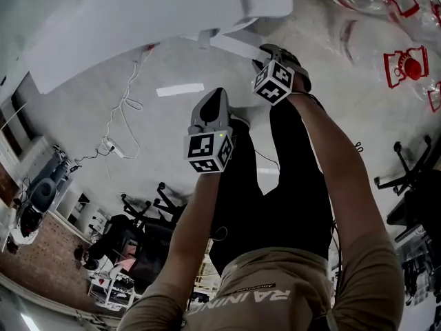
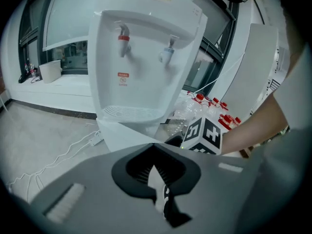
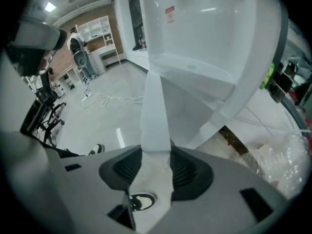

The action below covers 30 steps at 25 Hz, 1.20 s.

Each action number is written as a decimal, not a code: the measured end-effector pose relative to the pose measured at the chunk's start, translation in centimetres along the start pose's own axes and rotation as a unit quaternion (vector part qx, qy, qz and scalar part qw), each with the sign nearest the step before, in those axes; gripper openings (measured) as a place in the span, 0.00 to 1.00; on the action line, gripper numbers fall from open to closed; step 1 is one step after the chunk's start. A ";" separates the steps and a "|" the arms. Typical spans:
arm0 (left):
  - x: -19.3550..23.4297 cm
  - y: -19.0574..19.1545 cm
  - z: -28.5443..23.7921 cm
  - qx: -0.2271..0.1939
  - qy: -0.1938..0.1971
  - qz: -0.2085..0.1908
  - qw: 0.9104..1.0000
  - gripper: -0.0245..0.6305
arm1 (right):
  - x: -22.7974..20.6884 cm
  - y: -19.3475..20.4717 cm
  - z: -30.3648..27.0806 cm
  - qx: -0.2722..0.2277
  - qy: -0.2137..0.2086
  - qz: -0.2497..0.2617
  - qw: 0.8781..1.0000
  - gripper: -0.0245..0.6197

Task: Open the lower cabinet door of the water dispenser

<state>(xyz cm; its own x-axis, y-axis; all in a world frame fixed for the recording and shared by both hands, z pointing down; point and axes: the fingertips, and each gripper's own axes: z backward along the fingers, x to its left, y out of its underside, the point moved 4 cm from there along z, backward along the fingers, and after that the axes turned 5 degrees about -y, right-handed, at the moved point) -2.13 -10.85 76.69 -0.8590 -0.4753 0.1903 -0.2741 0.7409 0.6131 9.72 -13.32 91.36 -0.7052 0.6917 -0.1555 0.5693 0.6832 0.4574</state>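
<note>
Right gripper [image 3: 156, 165] clamps the edge of the lower cabinet door [image 3: 155, 111], which runs straight ahead, water dispenser [image 3: 209, 43] on its right.

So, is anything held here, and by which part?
The right gripper holds the lower cabinet door by its free edge, one jaw on either side. The left gripper holds nothing.

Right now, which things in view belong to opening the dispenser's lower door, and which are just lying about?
In the job: water dispenser; cabinet door, its edge gripped by the right gripper.
Lying about: water bottles; power strip with cable; office chairs.
</note>
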 end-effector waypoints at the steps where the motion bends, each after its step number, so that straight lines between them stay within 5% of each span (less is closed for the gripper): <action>1: 0.4 0.0 0.3 -0.005 0.000 0.000 1.000 0.04 | 0.6 0.1 -0.1 -0.001 0.008 -0.014 1.000 0.30; 10: 5.7 0.6 4.9 -0.044 0.005 -0.001 0.999 0.04 | 8.1 -0.6 -1.2 -0.002 0.061 -0.132 0.989 0.30; 16: 10.4 3.4 8.1 -0.053 -0.021 0.007 0.998 0.04 | 13.5 -2.9 -3.4 0.005 0.036 -0.178 0.983 0.30; 30: 20.6 9.5 11.1 -0.028 -0.047 0.055 0.997 0.04 | 21.3 -11.7 -10.0 0.025 -0.018 -0.156 0.987 0.25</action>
<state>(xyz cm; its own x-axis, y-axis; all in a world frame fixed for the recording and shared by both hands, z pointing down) -27.27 -8.33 77.96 -0.9202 -0.3436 0.1877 -0.1533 0.7575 0.6346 -16.23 -8.88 91.46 -0.8344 0.4527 -0.3144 0.3471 0.8747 0.3383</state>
